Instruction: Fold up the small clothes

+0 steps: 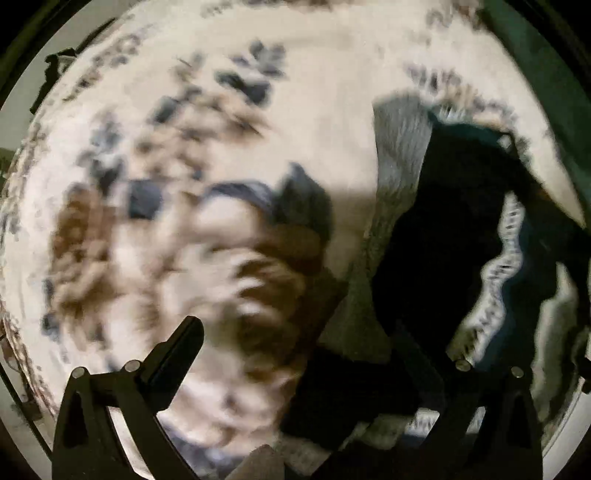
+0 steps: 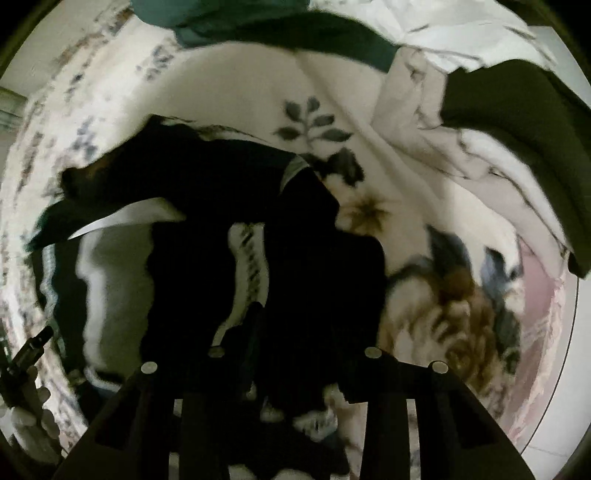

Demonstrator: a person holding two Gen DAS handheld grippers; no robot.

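Observation:
A black garment (image 2: 207,192) with a white patterned waistband (image 2: 249,266) lies bunched on the flowered bedsheet (image 2: 229,88). My right gripper (image 2: 295,332) points straight down into it. Its black fingers (image 2: 255,325) merge with the dark cloth, so whether the pads press on it does not show. The left wrist view is blurred. There the same garment (image 1: 443,221) and its waistband (image 1: 502,277) sit at the right, beside a grey fabric panel (image 1: 399,147). My left gripper (image 1: 295,328) hangs open above the sheet (image 1: 314,92), with a flap of black cloth (image 1: 343,391) near its right finger.
A pile of clothes sits at the upper right of the right wrist view: a dark green piece (image 2: 517,155), white ones (image 2: 461,40), a teal one (image 2: 266,29). A hand (image 2: 29,421) holding the other gripper shows at the lower left. Pink cloth (image 2: 539,325) lies at the right edge.

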